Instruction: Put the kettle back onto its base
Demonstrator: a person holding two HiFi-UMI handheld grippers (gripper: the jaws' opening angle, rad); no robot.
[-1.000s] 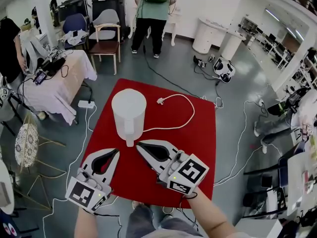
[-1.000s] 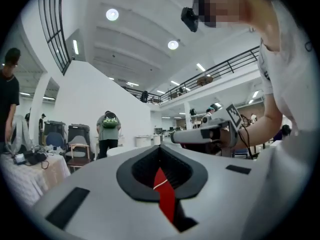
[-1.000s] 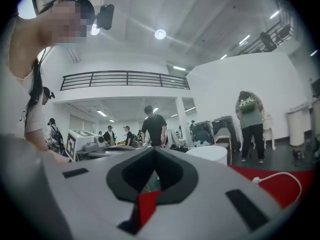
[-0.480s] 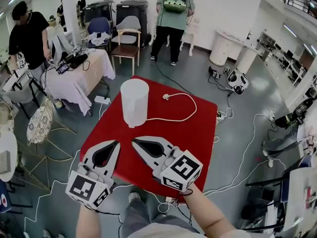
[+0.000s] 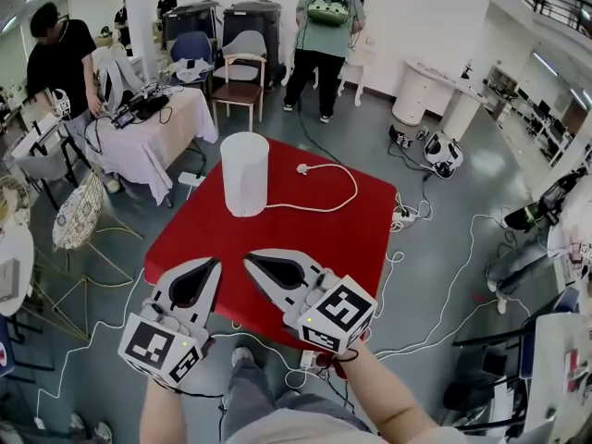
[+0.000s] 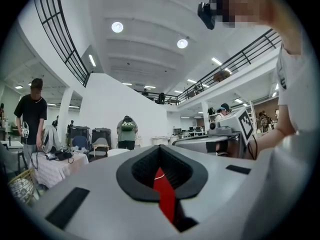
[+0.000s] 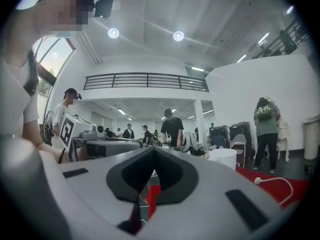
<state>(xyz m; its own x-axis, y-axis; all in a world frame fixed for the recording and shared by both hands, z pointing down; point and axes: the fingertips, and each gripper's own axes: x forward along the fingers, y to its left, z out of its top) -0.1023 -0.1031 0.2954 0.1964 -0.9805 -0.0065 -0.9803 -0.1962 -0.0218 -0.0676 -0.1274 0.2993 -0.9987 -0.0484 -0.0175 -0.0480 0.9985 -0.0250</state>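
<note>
At the far left a side table [image 5: 153, 146] under a white cloth stands off the red worktop [image 5: 356, 239], with one person in a black shirt [image 5: 57, 58] beside it.

The left gripper [image 5: 214, 265] is held level over the near edge of the worktop, toward its near left corner. Its jaws are clenched tip to tip with nothing between them. It carries one cube [image 5: 153, 350] with black-and-white square markers.

One white kettle [image 5: 245, 169] stands upright at the far left corner of the worktop, well apart from both grippers. Its base cannot be made out separately under it.

The right gripper [image 5: 250, 262] lies just beside the left one over the middle of the near edge. Its jaws are also pressed together and empty, and it bears a second marker cube [image 5: 340, 311].

One white power cord [image 5: 350, 195] leaves the foot of the kettle, loops toward the far right corner and ends in one loose plug [image 5: 301, 167] lying near the far edge. Beyond that edge one person in a green top [image 5: 324, 40] stands with their back turned.
</note>
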